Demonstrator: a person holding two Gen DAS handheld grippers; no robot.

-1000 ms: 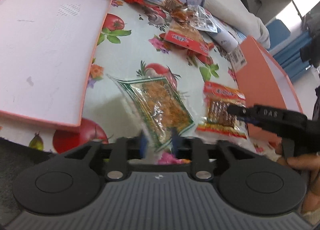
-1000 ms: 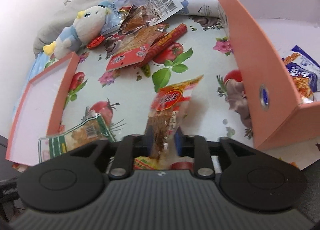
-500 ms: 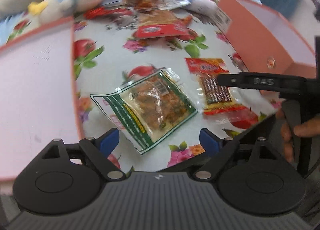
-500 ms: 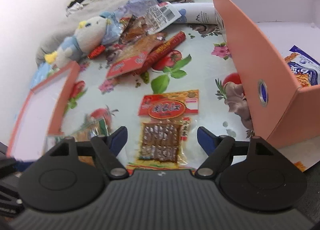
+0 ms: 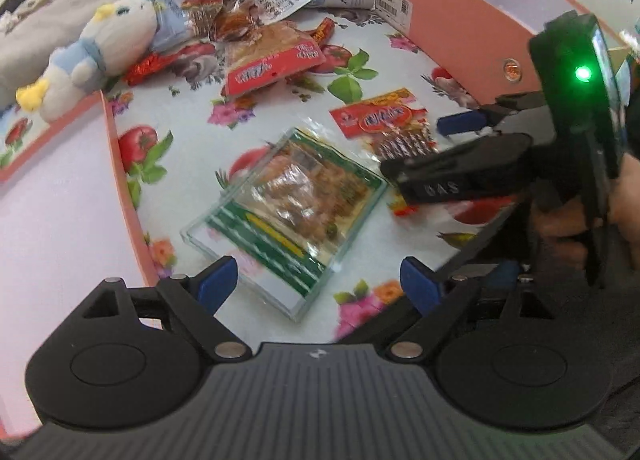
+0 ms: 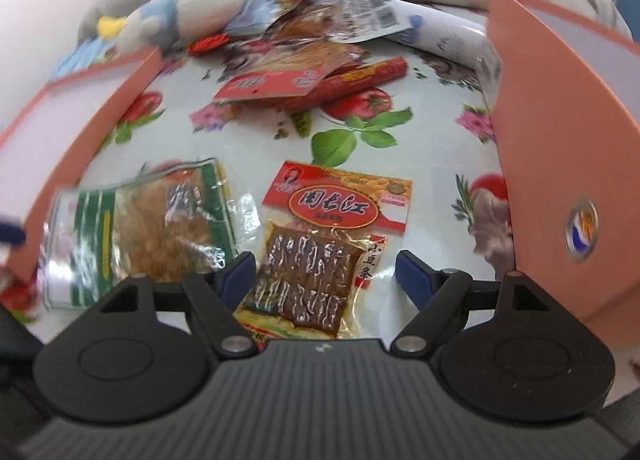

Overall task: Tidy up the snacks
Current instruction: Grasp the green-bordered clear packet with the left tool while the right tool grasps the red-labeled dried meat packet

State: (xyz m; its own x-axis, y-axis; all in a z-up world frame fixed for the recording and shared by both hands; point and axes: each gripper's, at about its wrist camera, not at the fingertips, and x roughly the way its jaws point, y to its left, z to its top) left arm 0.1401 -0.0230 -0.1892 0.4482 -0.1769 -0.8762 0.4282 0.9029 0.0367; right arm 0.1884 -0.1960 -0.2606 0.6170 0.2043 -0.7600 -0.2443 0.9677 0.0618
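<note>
A green-edged clear snack packet (image 5: 288,212) lies flat on the floral tablecloth, just ahead of my left gripper (image 5: 320,280), whose blue fingertips stand wide open and apart from it. To its right lies a red packet of brown strips (image 6: 320,244). My right gripper (image 6: 326,276) is open over that packet's near end, pads clear of it. The green packet (image 6: 152,228) shows at the left in the right wrist view. In the left wrist view the right gripper's black body and a hand cover part of the red packet (image 5: 384,124).
A tall pink box (image 6: 560,140) stands to the right, a shallow pink lid (image 5: 52,200) to the left. At the back lies a pile of several snack packets (image 5: 272,60) beside a plush toy (image 5: 100,44). Bare tablecloth lies between the pile and the two packets.
Both grippers have opened and let go: the green packet left the left jaws, the red packet the right jaws. Both packets now lie flat on the cloth. The left gripper has rolled.
</note>
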